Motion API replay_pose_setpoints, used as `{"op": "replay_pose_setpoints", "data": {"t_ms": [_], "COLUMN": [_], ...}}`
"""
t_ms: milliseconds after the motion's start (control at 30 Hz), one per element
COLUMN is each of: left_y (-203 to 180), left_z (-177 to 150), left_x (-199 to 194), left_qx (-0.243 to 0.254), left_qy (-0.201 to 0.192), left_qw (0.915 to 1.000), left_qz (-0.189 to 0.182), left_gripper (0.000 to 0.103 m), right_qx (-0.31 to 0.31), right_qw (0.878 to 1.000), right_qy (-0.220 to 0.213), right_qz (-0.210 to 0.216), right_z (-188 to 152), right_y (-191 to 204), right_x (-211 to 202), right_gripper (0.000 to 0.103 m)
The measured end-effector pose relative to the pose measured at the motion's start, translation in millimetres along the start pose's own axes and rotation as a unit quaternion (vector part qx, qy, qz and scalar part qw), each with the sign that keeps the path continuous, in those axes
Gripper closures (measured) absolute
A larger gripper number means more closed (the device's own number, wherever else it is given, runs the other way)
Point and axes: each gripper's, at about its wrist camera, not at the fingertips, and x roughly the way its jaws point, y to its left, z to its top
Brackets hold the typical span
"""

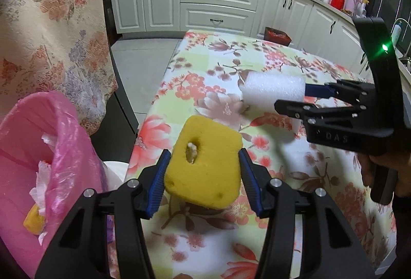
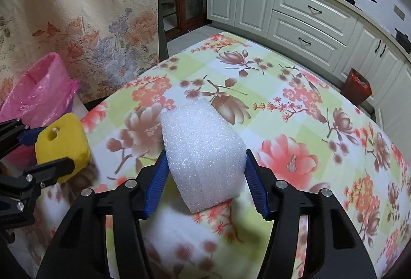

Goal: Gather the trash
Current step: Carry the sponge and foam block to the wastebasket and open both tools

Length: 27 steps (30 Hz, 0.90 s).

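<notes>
A yellow sponge (image 1: 205,165) with a hole in it hangs above the table's left edge, and my left gripper (image 1: 203,176) is shut on it, blue pads pressing both sides. The right wrist view shows the same sponge (image 2: 61,145) in the left gripper (image 2: 48,150) at the far left. A white foam block (image 2: 203,158) lies on the flowered tablecloth (image 2: 295,124). My right gripper (image 2: 205,176) is shut on it, one pad against each side. From the left wrist view, the right gripper (image 1: 292,99) holds the foam block (image 1: 272,91) at its right end.
A bin lined with a pink bag (image 1: 64,124) stands left of the table, with paper and a yellow scrap inside. A flowered curtain (image 1: 51,21) hangs behind it. A red-lined bin (image 2: 358,86) stands on the floor by the white cabinets (image 2: 308,11).
</notes>
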Motion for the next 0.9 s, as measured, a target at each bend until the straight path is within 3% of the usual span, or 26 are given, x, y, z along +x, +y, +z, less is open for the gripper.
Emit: {"op": "replay_pose_setpoints", "data": {"t_ms": [433,900], "left_y": [2.3,30.3], "left_z": [-4.1,-15.7], "left_x": [-56.8,-122.5], "left_qx": [-0.01,-0.035], "left_qy": [-0.043,-0.093], "left_qw": [0.999,0.9946], "left_qz": [0.009,0.027], "left_gripper": [0.051,0.051], "right_qx": [0.04,0.03], "right_qw": [0.998,0.995], "right_qy": [-0.053,-0.092], "right_qz": [-0.005,-0.006], "right_z": [-16.4,-13.4], "right_y": [20.6,55.1], "right_x": [-73.0,-126.3], "right_gripper": [0.048,0.048]}}
